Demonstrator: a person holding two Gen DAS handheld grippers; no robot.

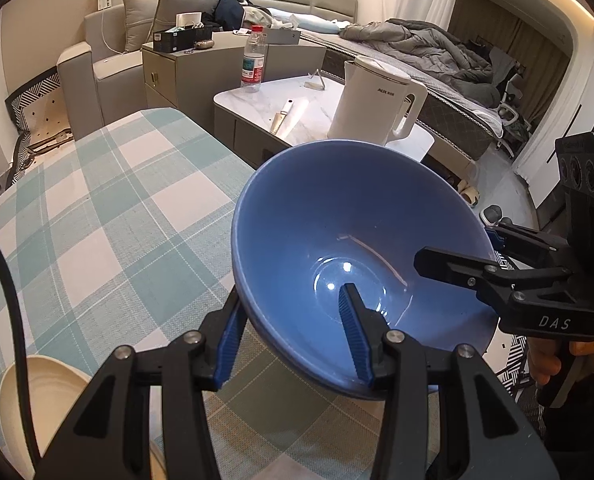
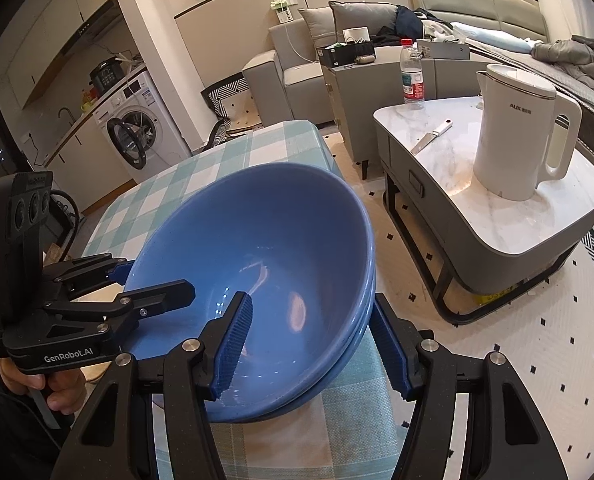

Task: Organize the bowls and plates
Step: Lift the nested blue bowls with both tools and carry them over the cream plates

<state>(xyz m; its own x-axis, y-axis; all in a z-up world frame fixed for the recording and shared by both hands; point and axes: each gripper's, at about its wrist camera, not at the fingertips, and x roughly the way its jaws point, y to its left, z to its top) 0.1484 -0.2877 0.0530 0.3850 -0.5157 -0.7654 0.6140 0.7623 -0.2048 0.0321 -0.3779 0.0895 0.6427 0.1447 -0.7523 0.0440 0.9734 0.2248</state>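
The room is bright, with warm lamps glowing at the top of both pictures. White shiny spots sit on the bottom of the blue bowl (image 1: 353, 248), and a soft shadow lies under it. Edges bend round and go black; far things look maybe a bit fuzzy.

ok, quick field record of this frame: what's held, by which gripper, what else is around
held: blue bowls, nested stack, several rims visible in the right wrist view
left gripper: jaws straddle the near rim, one finger inside, one outside
right gripper: jaws straddle the opposite rim the same way
pose: stack tilted over the checked tablecloth
other dishes: cream dish at lower left on the cloth
side table: white kettle, water bottle, knife
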